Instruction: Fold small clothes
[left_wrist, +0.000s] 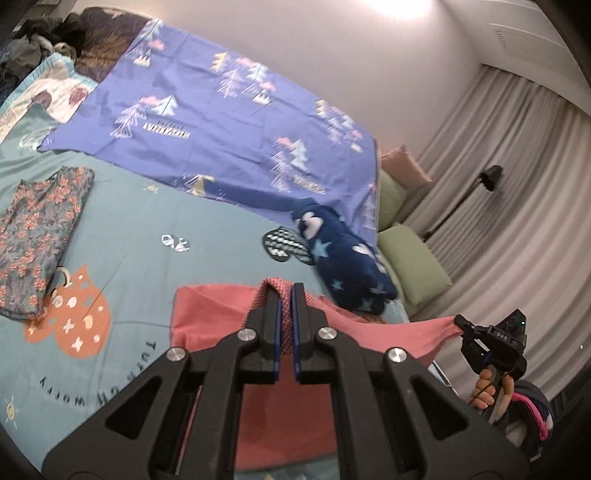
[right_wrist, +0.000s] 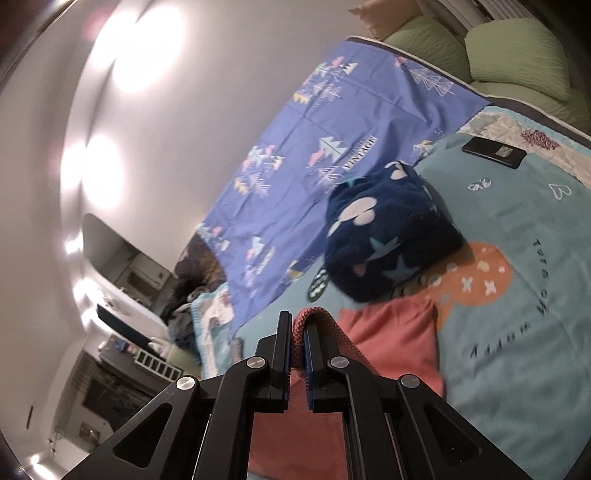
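Note:
A pink garment (left_wrist: 207, 317) hangs stretched above the teal bed cover (left_wrist: 147, 229). My left gripper (left_wrist: 286, 291) is shut on a ribbed edge of it. My right gripper (left_wrist: 461, 325), seen at the far right of the left wrist view, is shut on another corner, pulling the cloth taut between the two. In the right wrist view my right gripper (right_wrist: 299, 321) pinches the ribbed pink edge, and the rest of the garment (right_wrist: 391, 339) droops onto the bed. A folded floral garment (left_wrist: 40, 236) lies flat at the left.
A dark blue star-patterned fleece bundle (left_wrist: 347, 258) lies on the bed just beyond the pink garment. A purple tree-print sheet (left_wrist: 221, 118) covers the far side. A black phone (right_wrist: 493, 152) lies on the cover. Green cushions (left_wrist: 410, 262) and curtains stand beyond the bed edge.

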